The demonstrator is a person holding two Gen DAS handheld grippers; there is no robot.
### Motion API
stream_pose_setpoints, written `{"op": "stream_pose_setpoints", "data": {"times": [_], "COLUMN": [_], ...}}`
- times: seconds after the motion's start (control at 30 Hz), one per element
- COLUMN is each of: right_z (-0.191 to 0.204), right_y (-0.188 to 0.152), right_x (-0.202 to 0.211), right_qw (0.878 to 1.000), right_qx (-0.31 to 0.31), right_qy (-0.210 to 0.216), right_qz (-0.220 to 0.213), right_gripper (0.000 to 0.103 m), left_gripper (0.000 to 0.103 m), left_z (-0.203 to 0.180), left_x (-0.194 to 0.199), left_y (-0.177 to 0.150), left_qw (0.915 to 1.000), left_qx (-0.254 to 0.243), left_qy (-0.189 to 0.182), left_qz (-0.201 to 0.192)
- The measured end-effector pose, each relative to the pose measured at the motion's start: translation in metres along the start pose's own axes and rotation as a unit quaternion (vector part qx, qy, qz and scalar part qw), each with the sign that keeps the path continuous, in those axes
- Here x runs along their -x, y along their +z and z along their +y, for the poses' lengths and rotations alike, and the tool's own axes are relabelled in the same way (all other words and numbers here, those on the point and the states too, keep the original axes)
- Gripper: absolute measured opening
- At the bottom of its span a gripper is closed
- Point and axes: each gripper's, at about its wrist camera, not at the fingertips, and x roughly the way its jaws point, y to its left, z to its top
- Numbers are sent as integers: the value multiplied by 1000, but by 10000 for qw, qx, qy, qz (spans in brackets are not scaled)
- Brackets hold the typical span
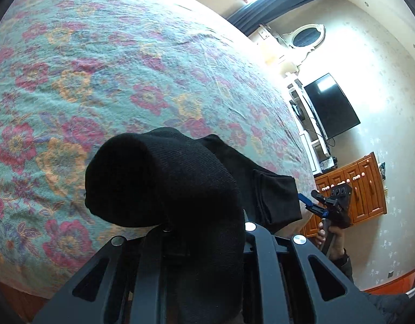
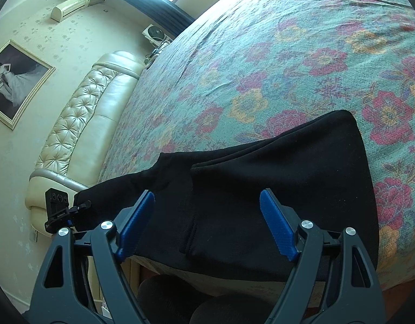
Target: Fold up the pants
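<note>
Black pants (image 2: 288,175) lie folded lengthwise near the front edge of a floral bedspread (image 2: 288,54). My left gripper (image 2: 82,205) is shut on one end of them and holds that end raised off the bed. In the left wrist view the lifted fabric (image 1: 167,183) bulges over the left gripper (image 1: 180,229) and hides its fingertips. My right gripper (image 2: 207,194) hangs open just above the other part of the pants, with its blue pads (image 2: 277,224) wide apart and touching nothing. The left wrist view also shows the right gripper (image 1: 314,205), beside the pants' hem.
The bedspread (image 1: 126,67) stretches far beyond the pants. A padded cream headboard (image 2: 86,113) bounds one side of the bed. A wall television (image 1: 331,105) and a wooden cabinet (image 1: 353,189) stand past the other side. A hand (image 1: 331,237) holds the right gripper's handle.
</note>
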Motion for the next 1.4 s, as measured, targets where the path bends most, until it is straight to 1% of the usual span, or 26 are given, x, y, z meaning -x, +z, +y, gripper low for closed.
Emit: {"op": "stream_pose_setpoints", "data": {"times": [0.1,0.23,0.33,0.43,0.53,0.6,0.67,0.77,0.83,0.93,1.0,1.03,1.07,1.1,1.23,1.33,1.4], "right_z": [3,10,11,7,-1,-9,-16,-29,-39,-53,-60,-61,-62,-63,-76,-85,-86], "right_y": [-2,-6,-8,-9,-10,-9,-7,-4,-2,-2,-2,-3,-2,-2,0,1,1], "right_x": [-3,-7,-9,-10,-13,-11,-8,-3,-1,-4,-6,-6,-7,-7,-2,0,-2], "right_qw": [10000,9997,9996,9995,9993,9993,9992,9985,9975,9952,9941,9937,9935,9935,9871,9820,9829], "right_qx": [19,70,69,18,-97,-187,-298,-498,-665,-911,-1013,-1038,-1049,-1048,-1397,-1603,-1534], "right_qy": [14,37,85,36,25,16,27,110,174,304,356,377,398,416,779,994,1007], "right_qz": [81,213,274,317,355,335,267,182,140,160,175,172,173,180,53,59,185], "right_gripper": [81,81,81,81,81,81,81,81,81,81,81,81,81,81,81,81,82], "left_gripper": [16,16,16,16,16,16,16,16,17,22,27,34,50,54,62,63,63], "left_z": [-40,-95,-134,-167,-194,-205,-213,-215,-214,-214,-219,-222,-224,-227,-237,-244,-244], "left_x": [-11,-39,-69,-105,-147,-178,-207,-246,-267,-290,-296,-298,-299,-300,-301,-293,-285], "left_y": [7,12,13,12,6,2,-5,-15,-21,-29,-32,-32,-31,-32,-29,-30,-31], "left_qw": [9997,9979,9955,9930,9907,9899,9879,9863,9850,9803,9780,9774,9774,9784,9802,9790,9773], "left_qx": [-260,-622,-868,-1052,-1158,-1127,-1183,-1132,-1090,-1156,-1225,-1256,-1260,-1234,-1097,-1314,-1438], "left_qy": [-12,7,23,9,45,101,257,464,602,922,1055,1085,1069,972,940,876,921], "left_qz": [5,201,371,535,709,857,969,1109,1199,1313,1316,1307,1320,1340,1351,1289,1251]}}
